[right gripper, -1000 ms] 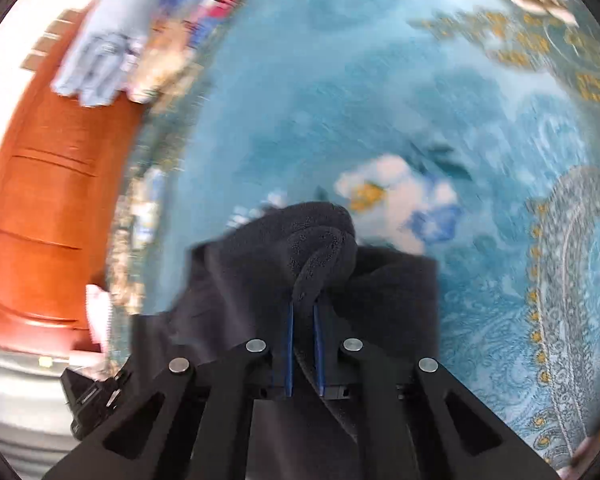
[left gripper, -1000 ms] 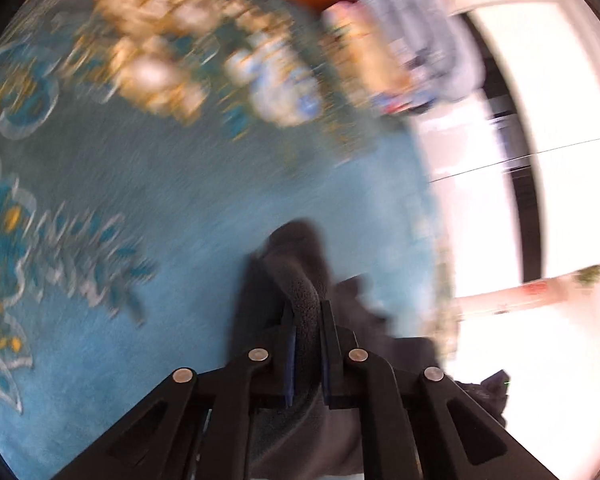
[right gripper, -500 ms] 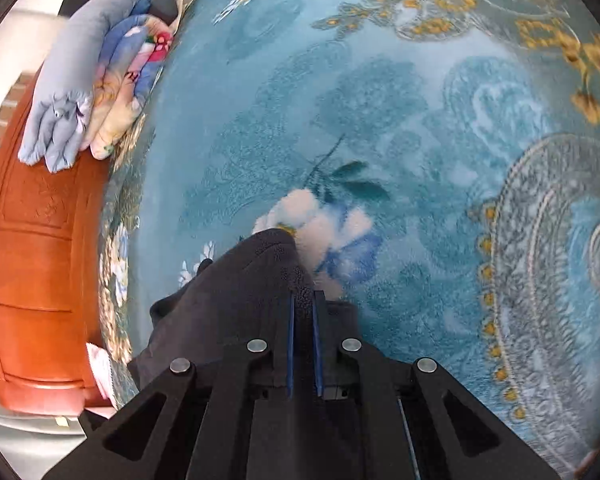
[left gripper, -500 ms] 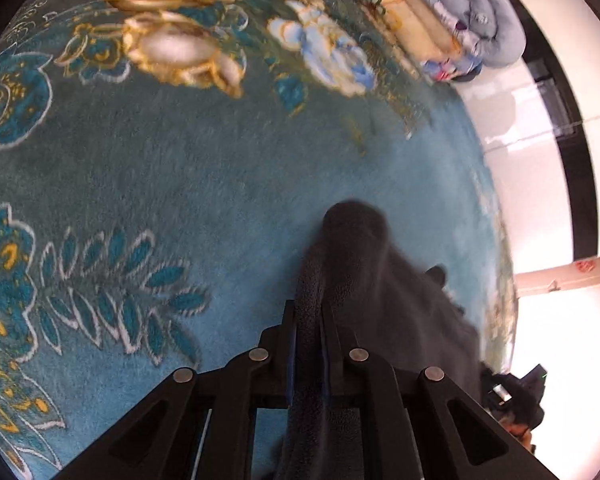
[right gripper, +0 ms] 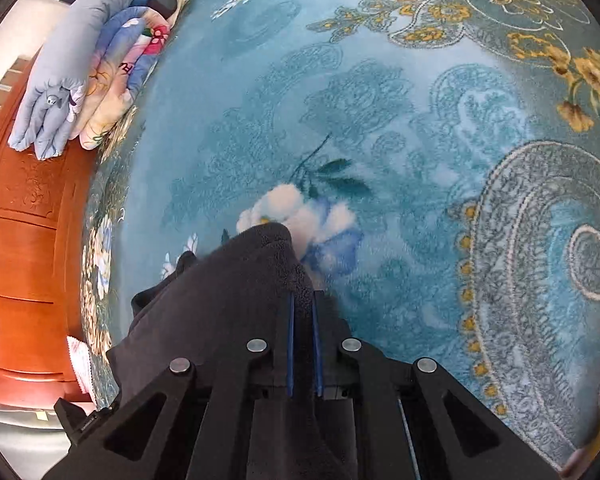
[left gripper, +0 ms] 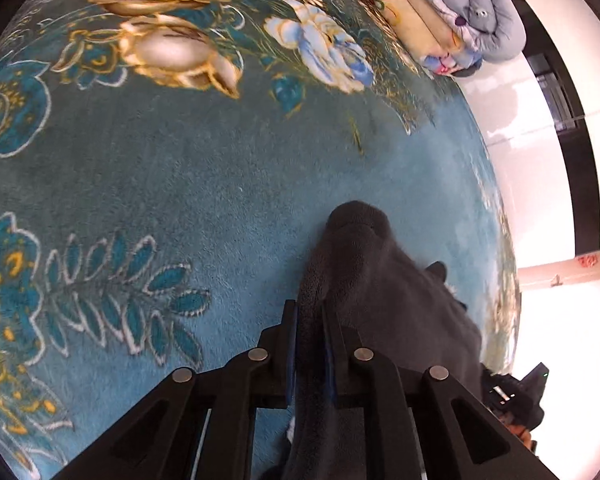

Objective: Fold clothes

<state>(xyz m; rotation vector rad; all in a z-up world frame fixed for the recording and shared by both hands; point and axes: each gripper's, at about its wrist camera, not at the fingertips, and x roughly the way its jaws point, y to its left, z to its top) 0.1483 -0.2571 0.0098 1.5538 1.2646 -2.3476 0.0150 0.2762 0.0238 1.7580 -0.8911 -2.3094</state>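
Note:
A dark grey fleece garment [left gripper: 380, 280] lies partly on the teal flowered blanket [left gripper: 180, 184], stretched between my two grippers. My left gripper [left gripper: 309, 308] pinches one folded edge, the cloth filling the narrow gap as its jaws start opening. The tip of that fold rests on the blanket just ahead of the fingers. In the right wrist view the same garment [right gripper: 228, 300] trails off to the left, and my right gripper [right gripper: 302, 298] is shut on its other corner, low over a white and blue flower on the blanket [right gripper: 380, 160].
Folded quilts in pale blue and floral prints [left gripper: 452, 16] are stacked at the blanket's far edge [right gripper: 84, 64]. An orange wooden board [right gripper: 20, 260] borders the bed on the left of the right wrist view. Bright white floor lies beyond the bed edge [left gripper: 540, 120].
Both grippers came down toward the blanket with the garment and tipped further downward. The held folds, hanging free a second ago, now rest on the blanket. The views have steadied.

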